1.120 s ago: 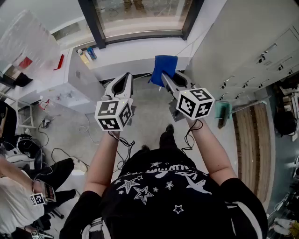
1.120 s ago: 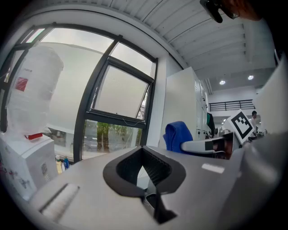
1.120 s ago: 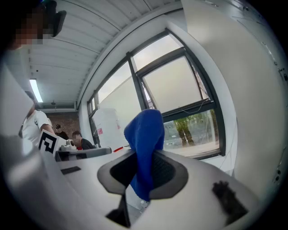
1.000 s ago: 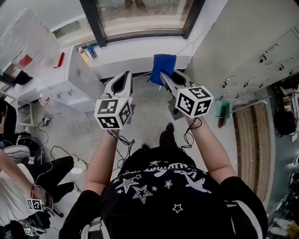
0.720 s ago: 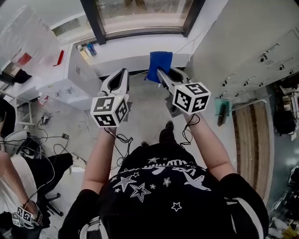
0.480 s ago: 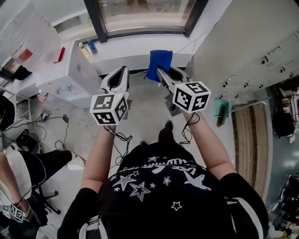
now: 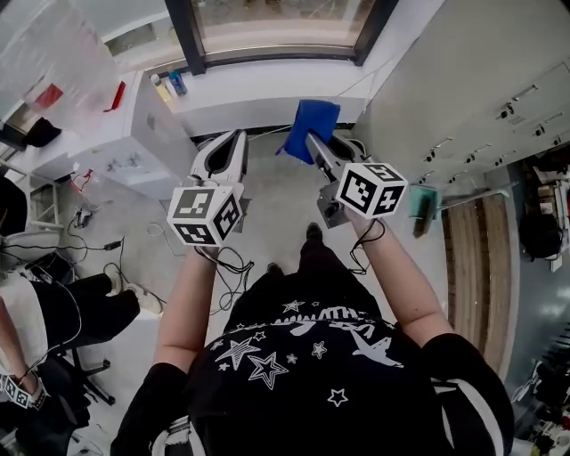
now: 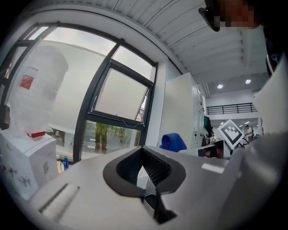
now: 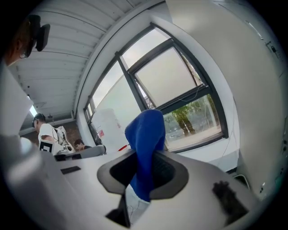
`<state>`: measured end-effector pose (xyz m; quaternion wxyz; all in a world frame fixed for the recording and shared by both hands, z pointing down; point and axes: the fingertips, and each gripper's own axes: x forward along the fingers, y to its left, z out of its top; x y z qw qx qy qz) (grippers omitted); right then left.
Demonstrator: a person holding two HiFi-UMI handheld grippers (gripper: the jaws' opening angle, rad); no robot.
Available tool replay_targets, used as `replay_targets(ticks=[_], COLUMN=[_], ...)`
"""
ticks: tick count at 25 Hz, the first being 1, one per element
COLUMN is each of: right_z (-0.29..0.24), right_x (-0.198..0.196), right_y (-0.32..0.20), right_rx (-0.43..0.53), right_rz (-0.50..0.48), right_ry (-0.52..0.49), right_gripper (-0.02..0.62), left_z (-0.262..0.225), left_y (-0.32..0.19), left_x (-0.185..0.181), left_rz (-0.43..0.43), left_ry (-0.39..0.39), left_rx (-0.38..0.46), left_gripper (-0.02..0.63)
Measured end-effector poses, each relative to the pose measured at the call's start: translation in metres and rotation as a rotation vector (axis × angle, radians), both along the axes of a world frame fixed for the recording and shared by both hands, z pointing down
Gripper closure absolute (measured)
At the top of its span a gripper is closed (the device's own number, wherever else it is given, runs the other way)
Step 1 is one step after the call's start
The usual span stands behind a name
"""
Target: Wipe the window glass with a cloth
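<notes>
The window glass (image 7: 276, 20) sits in a dark frame at the top of the head view, above a white sill (image 7: 267, 93). A blue cloth (image 7: 312, 127) is clamped in my right gripper (image 7: 311, 142), which is held up in front of the sill, short of the glass. In the right gripper view the blue cloth (image 9: 146, 139) stands up between the shut jaws of the right gripper (image 9: 143, 179), with the window glass (image 9: 173, 78) beyond. My left gripper (image 7: 235, 140) is alongside, shut and holding nothing. The left gripper (image 8: 144, 150) also faces the window glass (image 8: 120, 96), with the cloth (image 8: 173, 141) to its right.
A white cabinet (image 7: 116, 142) stands at the left under the sill, with small bottles (image 7: 167, 85) on top. A tall plastic-wrapped white object (image 8: 33, 90) rises on it. White locker doors (image 7: 481, 98) line the right. Cables (image 7: 223, 267) trail on the floor; a seated person (image 7: 53, 312) is at the left.
Both grippers have stayed side by side before the sill, shifting only slightly. The cloth remains in the right gripper. The person at the left has moved back and lower in the view.
</notes>
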<state>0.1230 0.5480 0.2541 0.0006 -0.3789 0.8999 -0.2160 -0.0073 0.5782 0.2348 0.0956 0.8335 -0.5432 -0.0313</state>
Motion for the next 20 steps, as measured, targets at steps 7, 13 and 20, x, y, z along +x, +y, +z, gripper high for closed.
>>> replay_targets(ticks=[7, 13, 20], right_z=[0.017, 0.014, 0.023], right_x=[0.011, 0.008, 0.001], right_y=[-0.006, -0.059, -0.142], right_rx=[-0.022, -0.013, -0.034], right_rz=[-0.019, -0.037, -0.083], right_ry=[0.054, 0.017, 0.002], right_gripper=[0.515, 0.515, 0.515], left_z=[0.014, 0.015, 0.023], left_y=[-0.002, -0.045, -0.125], left_x=[0.004, 0.003, 0.002], left_rz=[-0.027, -0.074, -0.108], left_ry=[0.008, -0.008, -0.016], left_rx=[-0.032, -0.038, -0.068], left_gripper=[0.6, 0.6, 0.6])
